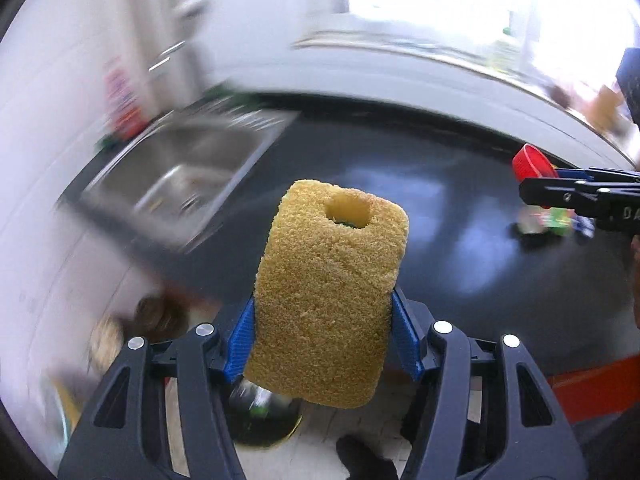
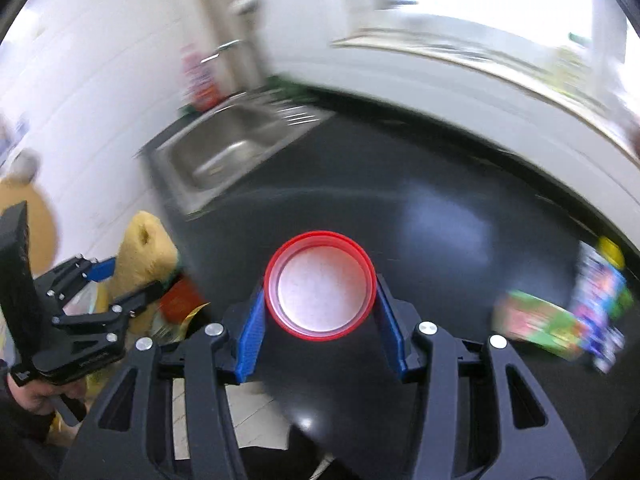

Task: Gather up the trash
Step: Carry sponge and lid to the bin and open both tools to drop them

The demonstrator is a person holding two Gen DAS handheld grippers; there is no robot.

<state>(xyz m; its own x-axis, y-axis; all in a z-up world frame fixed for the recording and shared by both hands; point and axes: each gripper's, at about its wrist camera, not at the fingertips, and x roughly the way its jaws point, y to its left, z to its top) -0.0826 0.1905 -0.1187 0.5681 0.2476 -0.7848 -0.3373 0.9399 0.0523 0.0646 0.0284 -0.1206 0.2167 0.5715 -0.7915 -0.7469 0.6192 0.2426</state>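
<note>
A: Looking along the left hand-held gripper [image 1: 324, 336], what's clamped there?
B: A sponge [image 1: 330, 288], yellow and coarse-pored, a rounded block standing on end between the blue pads [image 1: 240, 340], which press its two sides. A round hole goes through near its top, with a trace of green showing inside. It's held in the air above the near edge of the bench [image 1: 400, 200]

A: And the right hand-held gripper [image 2: 320, 312]?
B: Closed on a red lid [image 2: 320, 286], round, with a thin red rim and a pale, whitish inner face turned toward the camera. Its blue pads [image 2: 252, 340] grip the rim on either side. It hangs over the bench too, near the front

A: Do the two show up in each other's views?
B: Yes. From the left wrist, the lid sits at the far right, at the tip of the other tool. From the right wrist, the sponge is low on the left, beside the left tool

A: What else is on the bench?
B: A colourful carton [image 2: 540, 324] lying on the dark top at the right, blurred, with a printed package [image 2: 600, 304] just beside it. A steel sink [image 2: 224, 156] is set into the far left corner. Below the sponge there are blurred items I can't make out
</note>
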